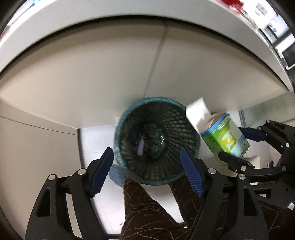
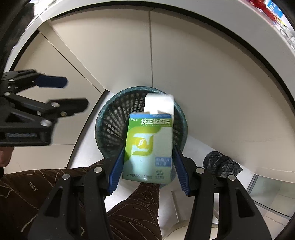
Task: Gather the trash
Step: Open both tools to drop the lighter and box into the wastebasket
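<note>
A green mesh waste basket (image 1: 156, 140) stands on the floor below both grippers, with dark trash at its bottom; it also shows in the right wrist view (image 2: 114, 118). My right gripper (image 2: 148, 166) holds a green and pale blue medicine box (image 2: 149, 147) with its white flap open, directly above the basket. In the left wrist view the box (image 1: 225, 136) and right gripper (image 1: 245, 145) hang at the basket's right rim. My left gripper (image 1: 147, 171) is open and empty above the basket; it shows at the left in the right wrist view (image 2: 73, 94).
White cabinet fronts (image 1: 110, 73) rise behind the basket under a white counter edge (image 1: 129, 11). A crumpled black plastic bag (image 2: 221, 164) lies on the floor right of the basket. The person's legs in dark brown trousers (image 2: 132, 212) and a blue shoe (image 1: 116, 175) stand close.
</note>
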{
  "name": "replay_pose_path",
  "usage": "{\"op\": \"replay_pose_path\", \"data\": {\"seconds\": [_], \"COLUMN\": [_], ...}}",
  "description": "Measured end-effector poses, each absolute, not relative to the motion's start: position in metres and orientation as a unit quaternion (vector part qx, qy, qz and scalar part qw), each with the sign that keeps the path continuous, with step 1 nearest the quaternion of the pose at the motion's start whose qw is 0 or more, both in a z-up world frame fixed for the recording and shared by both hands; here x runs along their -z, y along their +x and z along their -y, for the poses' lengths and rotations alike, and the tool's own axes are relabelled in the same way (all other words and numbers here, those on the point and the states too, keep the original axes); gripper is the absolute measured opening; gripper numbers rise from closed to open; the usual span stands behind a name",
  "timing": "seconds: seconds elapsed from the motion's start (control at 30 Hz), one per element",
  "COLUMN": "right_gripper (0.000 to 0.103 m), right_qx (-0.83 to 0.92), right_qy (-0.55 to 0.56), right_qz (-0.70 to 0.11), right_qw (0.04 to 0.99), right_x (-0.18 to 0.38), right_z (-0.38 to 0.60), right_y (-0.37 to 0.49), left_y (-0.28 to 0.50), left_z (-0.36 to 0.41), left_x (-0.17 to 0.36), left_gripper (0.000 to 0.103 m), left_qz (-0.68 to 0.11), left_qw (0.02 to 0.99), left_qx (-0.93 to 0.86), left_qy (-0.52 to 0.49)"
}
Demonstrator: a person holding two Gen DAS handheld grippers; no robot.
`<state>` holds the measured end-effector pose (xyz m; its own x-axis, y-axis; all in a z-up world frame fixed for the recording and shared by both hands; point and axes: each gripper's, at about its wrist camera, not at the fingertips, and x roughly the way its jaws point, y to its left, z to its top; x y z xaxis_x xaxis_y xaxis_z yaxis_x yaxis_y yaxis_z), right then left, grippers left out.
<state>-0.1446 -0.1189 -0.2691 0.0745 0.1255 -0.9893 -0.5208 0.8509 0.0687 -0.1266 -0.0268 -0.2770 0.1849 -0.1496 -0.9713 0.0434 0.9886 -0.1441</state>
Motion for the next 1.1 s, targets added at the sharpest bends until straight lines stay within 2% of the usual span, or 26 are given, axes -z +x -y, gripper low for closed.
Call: {"op": "replay_pose_path", "data": {"seconds": [0.07, 0.13, 0.17, 0.43, 0.77, 0.97, 1.1], "right_gripper": [0.050, 0.050, 0.050, 0.050, 0.078, 0.088, 0.090], "right_qx": [-0.226, -0.229, -0.229, -0.230, -0.211, -0.175, -0.138], "right_qy": [-0.153, -0.151, -0.152, -0.151, -0.142, -0.121, -0.108], "right_qz": [-0.644, -0.646, -0.646, -0.654, -0.650, -0.637, -0.612], "right_qw": [0.714, 0.713, 0.712, 0.705, 0.716, 0.741, 0.771], "right_x": [0.272, 0.274, 0.275, 0.285, 0.277, 0.247, 0.211], "right_z": [0.114, 0.110, 0.112, 0.103, 0.103, 0.114, 0.123], "right_y": [-0.142, -0.140, -0.140, -0.128, -0.124, -0.110, -0.105], "left_y": [-0.128, -0.130, -0.130, -0.129, -0.120, -0.107, -0.096], "left_z": [0.017, 0.008, 0.004, -0.014, -0.029, -0.044, -0.053], "left_x": [0.275, 0.272, 0.271, 0.261, 0.258, 0.232, 0.202], "left_gripper": [0.086, 0.089, 0.094, 0.097, 0.097, 0.097, 0.097], "left_qz": [-0.634, -0.631, -0.631, -0.626, -0.631, -0.607, -0.585], "left_qw": [0.770, 0.772, 0.773, 0.776, 0.772, 0.791, 0.808], "left_qx": [0.055, 0.046, 0.042, 0.028, 0.019, 0.017, 0.024], "left_qy": [-0.050, -0.055, -0.056, -0.064, -0.077, -0.076, -0.067]}}
